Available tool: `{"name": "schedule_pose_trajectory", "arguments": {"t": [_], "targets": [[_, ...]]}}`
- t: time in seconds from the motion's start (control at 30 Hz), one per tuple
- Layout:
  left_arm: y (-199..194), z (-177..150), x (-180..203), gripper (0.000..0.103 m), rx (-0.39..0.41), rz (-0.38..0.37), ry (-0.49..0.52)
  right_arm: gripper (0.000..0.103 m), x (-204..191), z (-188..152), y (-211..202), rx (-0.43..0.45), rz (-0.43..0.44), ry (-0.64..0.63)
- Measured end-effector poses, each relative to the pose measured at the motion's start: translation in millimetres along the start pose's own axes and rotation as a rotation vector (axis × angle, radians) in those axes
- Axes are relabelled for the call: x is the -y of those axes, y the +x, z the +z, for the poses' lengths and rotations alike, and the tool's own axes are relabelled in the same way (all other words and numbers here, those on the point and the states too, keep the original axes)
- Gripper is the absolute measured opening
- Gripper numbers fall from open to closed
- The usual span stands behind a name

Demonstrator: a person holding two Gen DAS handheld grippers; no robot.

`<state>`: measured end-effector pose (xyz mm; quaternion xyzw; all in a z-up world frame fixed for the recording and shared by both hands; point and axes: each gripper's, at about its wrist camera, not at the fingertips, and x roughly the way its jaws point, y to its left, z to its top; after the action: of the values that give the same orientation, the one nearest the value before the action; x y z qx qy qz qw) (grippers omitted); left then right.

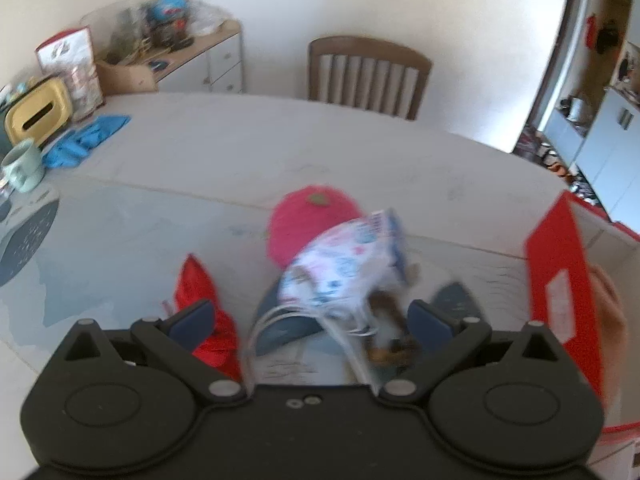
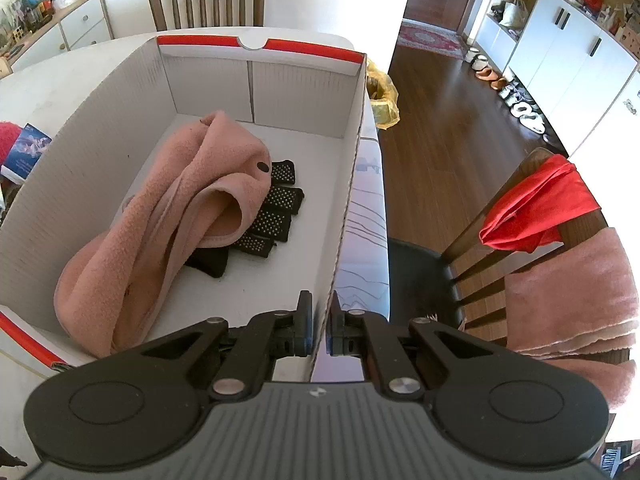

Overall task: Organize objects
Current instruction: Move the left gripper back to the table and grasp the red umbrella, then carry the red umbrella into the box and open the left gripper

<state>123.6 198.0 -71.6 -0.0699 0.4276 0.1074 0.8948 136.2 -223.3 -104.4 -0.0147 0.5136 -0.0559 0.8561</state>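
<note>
Left gripper [image 1: 308,316]: fingers spread wide, nothing between the pads, hovering low over the table [image 1: 360,152]. Right gripper [image 2: 319,326]: pinched onto the right wall of the open shoe box [image 2: 348,184], one finger inside, one outside, steadying it.

Printed face mask [image 1: 344,264] directly ahead of the left gripper, just beyond the fingertips and slightly right of centre, blurred; white ear loops [image 1: 280,320] trailing back toward the gap between the fingers. Long axis of the mask running diagonally, from near-left up to far-right. Red knitted hat [image 1: 308,224] right behind it, touching or overlapped. Red cloth [image 1: 204,300] beside the left finger; blue item [image 1: 280,328] underneath the loops; brown object [image 1: 388,320] near the right finger, too blurred to name.

Left gripper clearly the nearer one for the mask; right gripper occupied with the box.

Box's red outer wall [image 1: 560,280] rising close on the right of the left gripper, so probably a short lift and a swing rightward over that rim. Inside the box: pink fleece garment [image 2: 168,216] filling the left half over black dotted gloves [image 2: 276,204], bare floor open at the far end and near right corner. Open tabletop to the left and beyond the hat; table edge just right of the box.
</note>
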Motion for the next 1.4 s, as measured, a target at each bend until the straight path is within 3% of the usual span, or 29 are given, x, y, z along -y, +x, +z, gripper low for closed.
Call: {"name": "schedule_pose_trajectory", "arguments": {"t": [0.3,0.57,0.9,0.97,1.03,1.1,1.4], "targets": [[40.8,-14.8,-42.6,0.102,-0.075,0.090,-0.021,0.006,-2.5,0.6,1.6,-0.008,-0.011,-0.007],[62.7,-26.1,-56.1,0.098,-0.109,0.134,-0.034,0.006,-3.8,1.3,3.1,-0.014,-0.019,-0.010],[71.0,-32.3,-59.8,0.072,-0.120,0.150,-0.048,0.006,-4.1,1.4,3.2,-0.014,-0.019,-0.011],[71.3,-32.2,-59.7,0.064,-0.124,0.141,-0.052,0.006,-4.0,1.4,3.1,-0.014,-0.019,-0.009],[70.0,-31.4,-59.0,0.048,-0.118,0.131,-0.050,0.006,-4.5,1.6,3.0,-0.015,-0.020,-0.010],[68.5,-30.7,-57.5,0.039,-0.114,0.136,-0.046,0.006,-4.6,1.5,3.0,-0.014,-0.019,-0.011],[43.3,-26.1,-55.0,0.031,-0.074,0.112,-0.041,0.006,-5.8,1.6,3.2,-0.014,-0.017,-0.011]]}}
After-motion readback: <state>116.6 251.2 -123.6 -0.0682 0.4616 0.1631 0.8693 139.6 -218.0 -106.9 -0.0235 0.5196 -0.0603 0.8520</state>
